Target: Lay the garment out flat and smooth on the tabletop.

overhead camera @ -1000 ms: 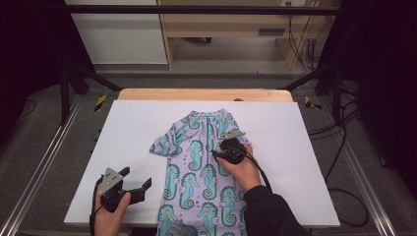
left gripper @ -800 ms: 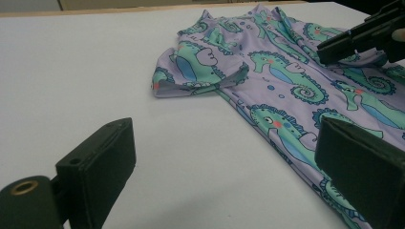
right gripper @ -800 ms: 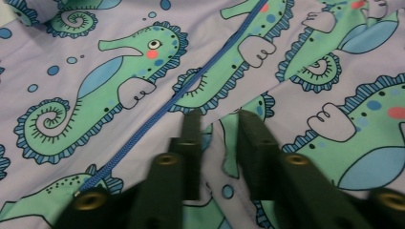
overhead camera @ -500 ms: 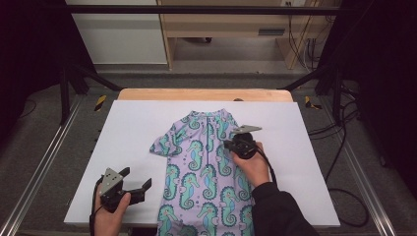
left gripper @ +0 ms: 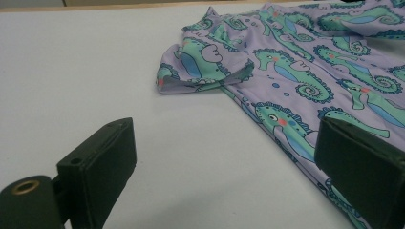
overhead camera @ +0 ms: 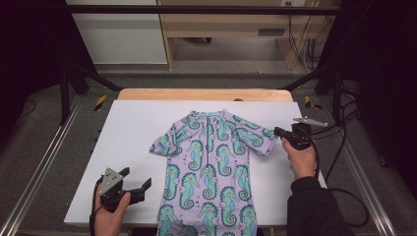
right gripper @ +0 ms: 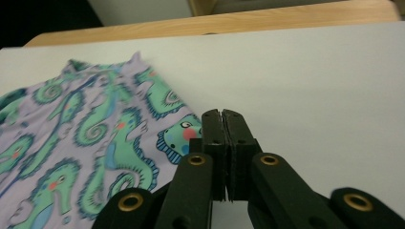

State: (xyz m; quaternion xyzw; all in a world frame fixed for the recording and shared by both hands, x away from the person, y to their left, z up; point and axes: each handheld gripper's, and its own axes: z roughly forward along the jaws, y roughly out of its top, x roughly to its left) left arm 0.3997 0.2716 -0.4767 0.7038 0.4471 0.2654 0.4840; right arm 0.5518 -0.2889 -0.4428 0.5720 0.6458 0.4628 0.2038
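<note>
Light falls evenly from above onto the white counter, which reads bright with no glare, while the floor and frame around it sink into near-black at the left and right edges of the high view. Shadows are soft and short, lying close under the shirt's folded sleeve. In both gripper views the near black jaws are slightly soft, the far background is blurred, and the high view looks a little grainy.

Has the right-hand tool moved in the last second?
Yes. The right tool slid from over the shirt's chest out to the table's right edge, pulling the sleeve flat, jaws shut on it.
</note>
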